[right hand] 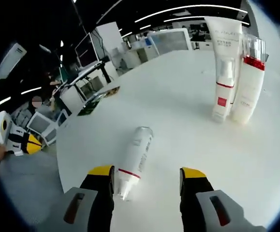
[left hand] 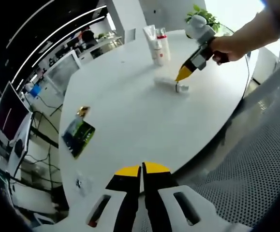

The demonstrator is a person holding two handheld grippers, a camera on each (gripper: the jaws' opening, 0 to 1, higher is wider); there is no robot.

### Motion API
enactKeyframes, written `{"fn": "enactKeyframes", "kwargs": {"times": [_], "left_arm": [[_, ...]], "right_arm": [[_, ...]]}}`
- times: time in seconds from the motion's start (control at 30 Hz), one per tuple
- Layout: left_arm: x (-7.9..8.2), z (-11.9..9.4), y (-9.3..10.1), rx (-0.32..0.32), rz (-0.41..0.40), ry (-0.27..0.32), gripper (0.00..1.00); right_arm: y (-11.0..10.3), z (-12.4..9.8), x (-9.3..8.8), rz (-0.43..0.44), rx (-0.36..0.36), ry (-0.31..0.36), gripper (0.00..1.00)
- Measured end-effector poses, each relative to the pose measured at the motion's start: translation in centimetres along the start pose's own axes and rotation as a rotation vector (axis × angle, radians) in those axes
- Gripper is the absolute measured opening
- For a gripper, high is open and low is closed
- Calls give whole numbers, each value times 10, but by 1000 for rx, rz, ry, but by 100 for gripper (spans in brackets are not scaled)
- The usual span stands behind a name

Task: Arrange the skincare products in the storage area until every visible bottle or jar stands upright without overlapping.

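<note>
On the round white table [right hand: 188, 96], seen from the right gripper view, a white bottle [right hand: 136, 158] with a thin red band lies flat on its side, cap end pointing back toward the camera. The right gripper [right hand: 147, 178] has its yellow-tipped jaws spread wide, and the bottle's cap end sits between them, right up against the left-hand finger [right hand: 101, 181]; can't really tell if it's actually touching. The other finger is well apart from it, so nothing is gripped.

Further back, three products stand upright in a tight bunch: a tall white tube [right hand: 225, 43], a small white pump bottle [right hand: 224, 89] in front of it with a red square on the label, and a bottle with a clear cap and red collar [right hand: 248, 77] just beside them.

Over in the left gripper view, the left gripper [left hand: 141, 170] hangs at the near edge of the table with its jaws pressed together, holding nothing. Across the table the person's hand [left hand: 227, 47] holds the right gripper over the lying bottle. A dark green packet [left hand: 78, 135] lies flat off to the left, and a potted plant [left hand: 205, 17] stands at the far edge.
</note>
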State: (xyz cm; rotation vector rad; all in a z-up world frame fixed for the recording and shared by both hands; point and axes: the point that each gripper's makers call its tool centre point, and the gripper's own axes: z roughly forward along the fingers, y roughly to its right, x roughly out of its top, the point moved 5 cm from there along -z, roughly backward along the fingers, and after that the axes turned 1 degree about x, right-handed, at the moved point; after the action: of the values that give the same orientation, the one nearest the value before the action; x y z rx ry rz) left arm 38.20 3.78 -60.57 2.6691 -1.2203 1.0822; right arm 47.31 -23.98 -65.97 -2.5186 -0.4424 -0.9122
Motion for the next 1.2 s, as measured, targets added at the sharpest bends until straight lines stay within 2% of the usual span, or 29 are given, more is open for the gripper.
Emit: {"fn": "enactKeyframes", "kwargs": {"times": [0.17,0.3,0.47,0.53,0.63,0.7,0.83,1.03,1.1,1.13,1.2], "left_arm": [[-3,2,5,-24,17,-31,1],[1,-1,3,-20,13,5,1],[8,-5,0,-2,-1,60,2],[8,-3,1,-3,16,55,2],[7,-3,3,-15,27,52,3],[7,-3,5,-24,35,48,3],[9,-4,6,-31,46,65,4],[12,-3,8,-40,54,81,2],[9,-3,7,-36,53,66,1],[8,-2,8,-40,59,55,1],[7,-2,9,-41,68,50,1]], "right_arm": [[-8,-2,-5,16,-4,-52,52],[-23,-5,-3,-6,-9,-70,52],[-15,2,-3,-19,-76,-70,54],[-12,5,-5,-22,-103,-92,54],[-14,12,-11,-13,-97,-147,54],[-12,16,-11,-41,-120,-160,53],[-10,20,-11,-32,-133,-172,53],[-9,24,-9,-66,-154,-189,47],[-6,23,-10,-118,-190,-218,43],[-7,24,-10,-122,-196,-218,40],[-5,23,-12,-184,-215,-243,31]]}}
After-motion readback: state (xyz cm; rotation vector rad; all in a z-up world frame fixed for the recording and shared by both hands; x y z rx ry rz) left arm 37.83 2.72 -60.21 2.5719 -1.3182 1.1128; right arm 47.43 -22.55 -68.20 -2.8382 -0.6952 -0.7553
